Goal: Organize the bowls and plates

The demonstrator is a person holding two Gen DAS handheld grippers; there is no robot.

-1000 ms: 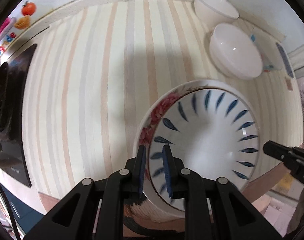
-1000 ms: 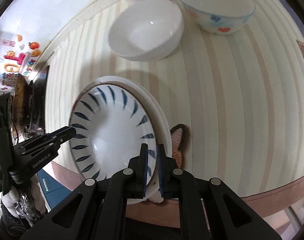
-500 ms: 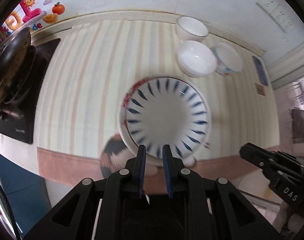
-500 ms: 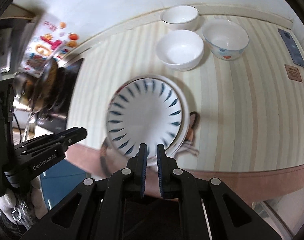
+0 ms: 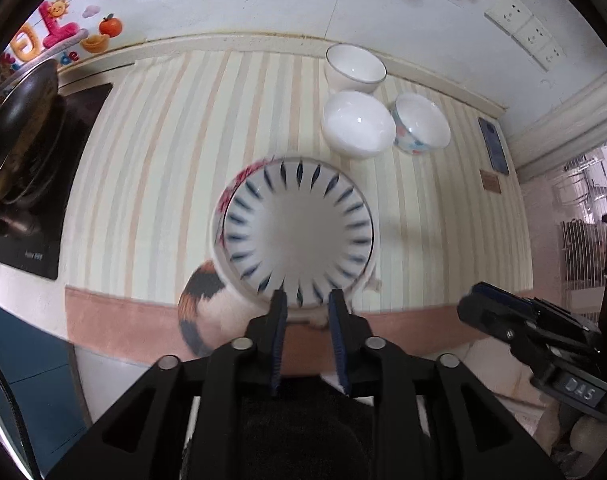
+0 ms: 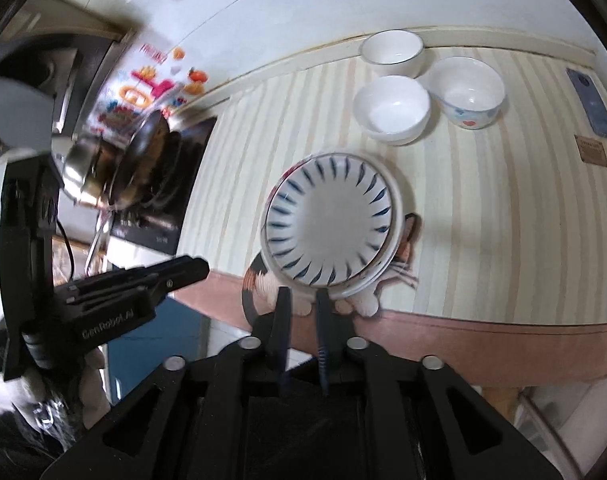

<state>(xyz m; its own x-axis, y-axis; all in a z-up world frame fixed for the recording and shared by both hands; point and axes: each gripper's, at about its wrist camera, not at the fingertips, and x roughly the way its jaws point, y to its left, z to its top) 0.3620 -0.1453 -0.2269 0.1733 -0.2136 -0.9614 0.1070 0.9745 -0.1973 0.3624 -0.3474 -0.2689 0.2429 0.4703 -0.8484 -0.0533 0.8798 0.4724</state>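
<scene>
The left hand-held gripper [image 5: 304, 300] hangs above the near edge of the striped counter [image 5: 151, 168], its jaws opening with nothing between them; the right hand-held gripper [image 6: 302, 296] does the same, jaws parting and empty. Just beyond both sits the white plate with blue petal strokes [image 5: 297, 232], stacked on a larger white plate with a red floral rim [image 5: 239, 178], which rests partly over a calico cat-shaped mat [image 5: 201, 300] at the counter's front. Farther back stand three bowls close together: a plain white bowl [image 5: 357, 124], a taller white bowl with a thin dark rim [image 5: 353, 68] by the wall, and a white bowl with small coloured prints [image 5: 421, 122]. The left view shows wall sockets [image 5: 523, 28] and the right hand-held gripper at its lower right; the right view instead shows a steel pot [image 6: 81, 168] beside the dark pan [image 6: 139, 160] on the black cooktop [image 6: 175, 184], and the heart on the printed bowl. A second ago both hand-held grippers were clamped on the blue-stroked plate's rim, close to the counter; now they are released, higher, and the plate lies free.
</scene>
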